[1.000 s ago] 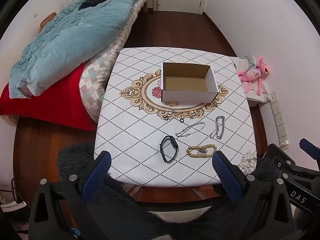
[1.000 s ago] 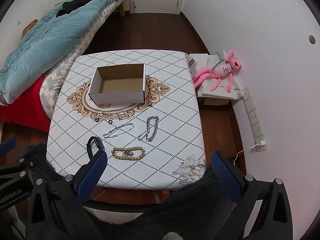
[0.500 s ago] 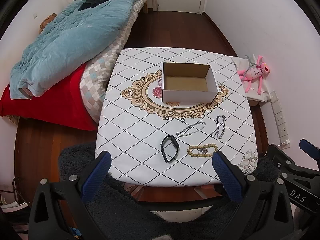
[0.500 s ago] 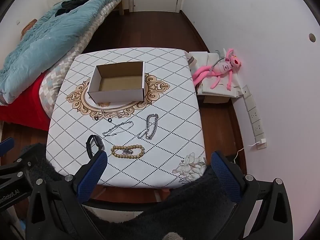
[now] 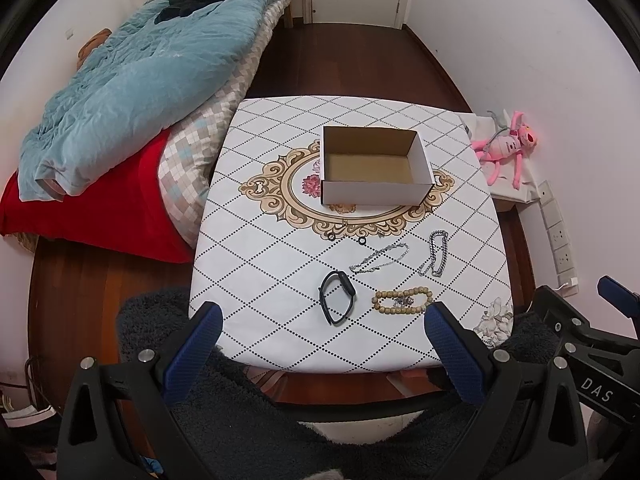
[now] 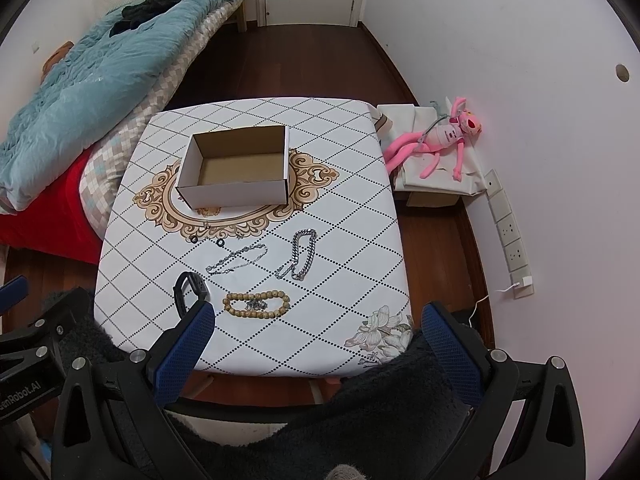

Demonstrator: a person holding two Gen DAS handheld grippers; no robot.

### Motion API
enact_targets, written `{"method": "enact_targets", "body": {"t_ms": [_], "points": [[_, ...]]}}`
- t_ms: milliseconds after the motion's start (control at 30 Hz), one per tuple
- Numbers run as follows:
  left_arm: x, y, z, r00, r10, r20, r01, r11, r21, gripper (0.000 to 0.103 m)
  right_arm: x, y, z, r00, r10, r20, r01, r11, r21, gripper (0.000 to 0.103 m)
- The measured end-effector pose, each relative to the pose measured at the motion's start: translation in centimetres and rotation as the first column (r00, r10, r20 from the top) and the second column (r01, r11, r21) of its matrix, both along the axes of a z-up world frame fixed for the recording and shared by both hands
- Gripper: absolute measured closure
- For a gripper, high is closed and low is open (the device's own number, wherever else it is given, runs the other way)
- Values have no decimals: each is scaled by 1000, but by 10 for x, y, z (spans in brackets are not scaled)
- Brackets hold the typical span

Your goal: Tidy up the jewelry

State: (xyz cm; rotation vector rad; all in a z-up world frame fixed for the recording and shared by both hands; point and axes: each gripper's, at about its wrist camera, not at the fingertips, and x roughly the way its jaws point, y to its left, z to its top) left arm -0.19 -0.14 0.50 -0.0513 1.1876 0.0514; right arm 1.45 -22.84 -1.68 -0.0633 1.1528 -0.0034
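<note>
An open, empty cardboard box (image 5: 376, 168) (image 6: 238, 170) stands on the table's gold medallion. Near the front edge lie a black wristband (image 5: 337, 291) (image 6: 191, 289), a wooden bead bracelet (image 5: 403, 300) (image 6: 256, 303), a thin silver chain (image 5: 380, 258) (image 6: 237, 259), a thick silver chain (image 5: 435, 254) (image 6: 299, 254) and two small black rings (image 5: 331, 237) (image 5: 362, 241). My left gripper (image 5: 320, 356) and right gripper (image 6: 316, 352) are both open and empty, held above the near table edge.
The small table (image 5: 280, 280) has a white diamond-pattern cloth. A bed with a blue quilt (image 5: 132, 72) is close on the left. A pink plush toy (image 6: 444, 140) lies on a box by the right wall. Dark fuzzy fabric (image 6: 360, 420) lies below the grippers.
Both grippers have drawn back and up a little from the table. Nothing on the table has moved.
</note>
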Motion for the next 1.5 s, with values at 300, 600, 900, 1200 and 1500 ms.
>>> {"method": "enact_targets", "body": {"t_ms": [300, 600, 900, 1200, 1500], "points": [[0, -2, 0, 1000, -1, 2, 1, 1000, 0, 0, 0, -2, 5, 1000, -2, 6, 2, 1000, 0, 0], [2, -5, 4, 1000, -8, 6, 8, 1000, -4, 0, 0, -3, 10, 1000, -5, 17, 5, 1000, 3, 0], [-1, -3, 6, 1000, -12, 17, 12, 1000, -11, 0, -2, -4, 12, 1000, -8, 27, 8, 1000, 2, 0], [-1, -4, 8, 1000, -16, 24, 16, 1000, -11, 0, -3, -7, 16, 999, -11, 37, 11, 1000, 1, 0], [-1, -5, 8, 1000, -15, 25, 16, 1000, -14, 0, -4, -7, 17, 999, -12, 40, 12, 1000, -1, 0]]}}
